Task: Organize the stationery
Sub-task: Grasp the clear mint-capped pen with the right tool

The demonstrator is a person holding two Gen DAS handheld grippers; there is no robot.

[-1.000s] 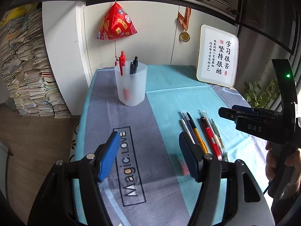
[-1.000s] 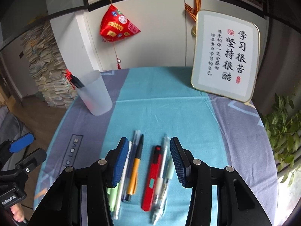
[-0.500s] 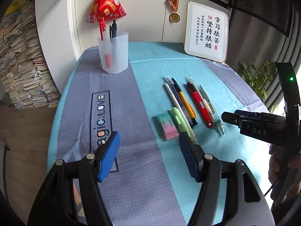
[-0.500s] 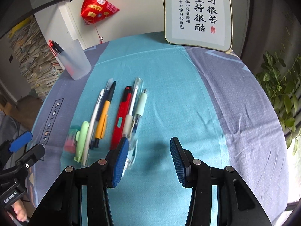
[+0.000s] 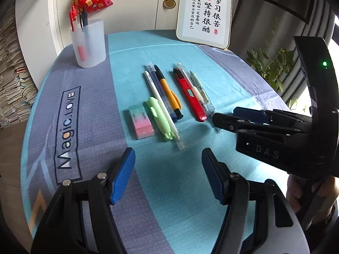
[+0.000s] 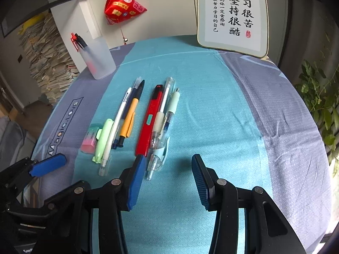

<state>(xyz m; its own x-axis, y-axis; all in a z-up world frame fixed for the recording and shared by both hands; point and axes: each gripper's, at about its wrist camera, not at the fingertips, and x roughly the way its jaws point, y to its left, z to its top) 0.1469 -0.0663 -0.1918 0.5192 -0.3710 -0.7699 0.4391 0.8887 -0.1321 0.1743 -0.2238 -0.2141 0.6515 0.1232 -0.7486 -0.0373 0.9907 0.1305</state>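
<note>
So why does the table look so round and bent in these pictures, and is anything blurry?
Left wrist view: fisheye lens bows the blue-grey tablecloth and darkens the corners; the row of pens stays sharp. Right wrist view: same bulge, the white framed calligraphy board leans curved, window light washes out the right edge.

Soft daylight enters from the right of both claws, where the window edge blows out to white. The tablecloth (image 6: pixel 211 105) is evenly lit, with only a faint shadow just ahead of the right gripper (image 6: pixel 167 177) and a dim patch ahead of the left gripper (image 5: pixel 168 175). Fisheye bending curves the edges, corners fall to black, and focus stays sharp at centre.
</note>
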